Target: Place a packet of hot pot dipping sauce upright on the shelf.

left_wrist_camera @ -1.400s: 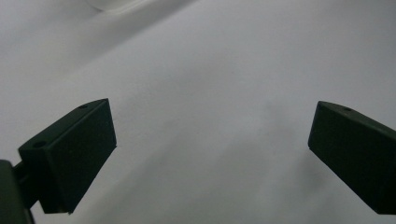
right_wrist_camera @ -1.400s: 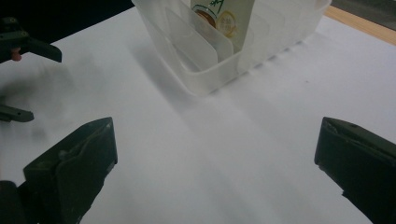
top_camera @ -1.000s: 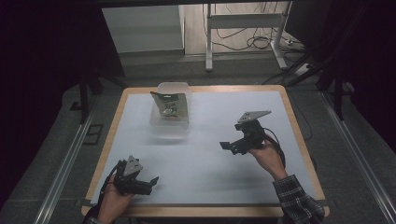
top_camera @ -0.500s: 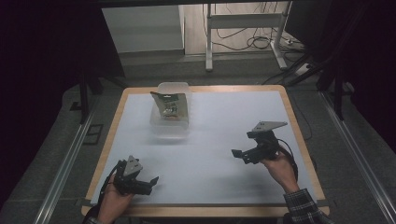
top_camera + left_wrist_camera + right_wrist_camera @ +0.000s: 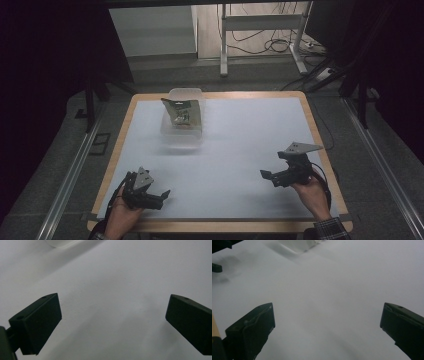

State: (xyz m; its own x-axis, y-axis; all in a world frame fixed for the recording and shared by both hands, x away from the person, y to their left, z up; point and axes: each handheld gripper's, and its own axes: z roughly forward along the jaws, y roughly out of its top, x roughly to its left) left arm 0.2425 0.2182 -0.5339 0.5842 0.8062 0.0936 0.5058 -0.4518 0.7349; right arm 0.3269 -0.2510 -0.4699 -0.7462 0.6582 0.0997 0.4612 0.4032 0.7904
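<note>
Lit table in a dark room, seen from three cameras.
In the high view the white table (image 5: 240, 150) is evenly bright, the frame's left and right edges falling to near black; a soft shadow lies below the clear container (image 5: 183, 117). The floor at upper centre is lit. Both gripper views are soft: the right gripper view is hazy, with a blurred dark smudge at upper left.

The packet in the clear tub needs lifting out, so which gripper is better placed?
Left, marginally: the left gripper sits on the clear tub's side; the right gripper is farther across. Both are open.
</note>
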